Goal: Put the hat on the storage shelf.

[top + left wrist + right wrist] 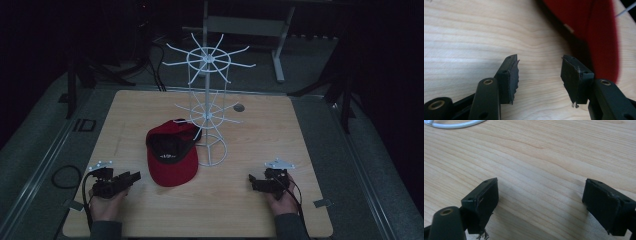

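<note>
My left gripper (134, 177) rests near the table's (280, 125) front edge, jaws wide, aimed at the cap (172, 152) beside it. The right gripper (251, 181), also wide and empty, waits by the rack (208, 100), probably where the cap should hang.

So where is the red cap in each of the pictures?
High view: the red cap lies in the middle of the wooden table, against the foot of the white wire rack.
Left gripper view: upper right, past the open jaws.
Right gripper view: no cap here, just the rack's white base ring at top left.
Shared landmark: the wooden table.
</note>
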`<control>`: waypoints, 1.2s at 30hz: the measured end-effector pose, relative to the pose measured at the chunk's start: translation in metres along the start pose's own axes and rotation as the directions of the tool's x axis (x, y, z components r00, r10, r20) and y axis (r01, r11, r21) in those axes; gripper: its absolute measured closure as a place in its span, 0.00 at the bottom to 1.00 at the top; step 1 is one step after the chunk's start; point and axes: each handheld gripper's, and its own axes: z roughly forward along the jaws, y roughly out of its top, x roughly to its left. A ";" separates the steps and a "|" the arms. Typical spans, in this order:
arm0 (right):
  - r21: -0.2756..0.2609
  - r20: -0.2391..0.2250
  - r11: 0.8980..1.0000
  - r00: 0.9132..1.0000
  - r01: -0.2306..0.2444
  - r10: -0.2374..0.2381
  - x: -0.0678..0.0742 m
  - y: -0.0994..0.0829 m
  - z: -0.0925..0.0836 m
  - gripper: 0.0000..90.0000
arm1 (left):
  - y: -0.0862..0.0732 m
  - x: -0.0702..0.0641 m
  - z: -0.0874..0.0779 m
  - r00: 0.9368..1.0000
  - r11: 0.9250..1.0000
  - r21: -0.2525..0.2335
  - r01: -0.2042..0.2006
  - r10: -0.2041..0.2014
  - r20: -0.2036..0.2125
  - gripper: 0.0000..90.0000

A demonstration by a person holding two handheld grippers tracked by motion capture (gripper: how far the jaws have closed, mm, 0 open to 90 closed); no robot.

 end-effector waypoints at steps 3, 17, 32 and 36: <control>0.000 0.000 1.000 1.000 0.001 -0.001 0.000 0.000 0.000 0.15 | 0.007 -0.007 -0.009 0.999 1.000 -0.020 -0.021 0.022 0.034 0.54; -0.002 0.003 1.000 1.000 -0.001 0.001 0.000 0.000 0.000 0.15 | 0.023 -0.023 -0.018 0.991 0.999 -0.027 -0.044 0.047 0.123 0.50; -0.001 0.003 1.000 1.000 -0.001 0.001 0.000 0.000 0.000 0.15 | 0.030 -0.046 0.012 0.986 0.995 0.044 -0.093 0.086 0.140 0.49; -0.001 0.003 1.000 1.000 -0.001 0.001 0.000 0.000 0.000 0.15 | 0.029 -0.049 0.028 0.987 0.988 0.097 -0.118 0.106 0.124 0.51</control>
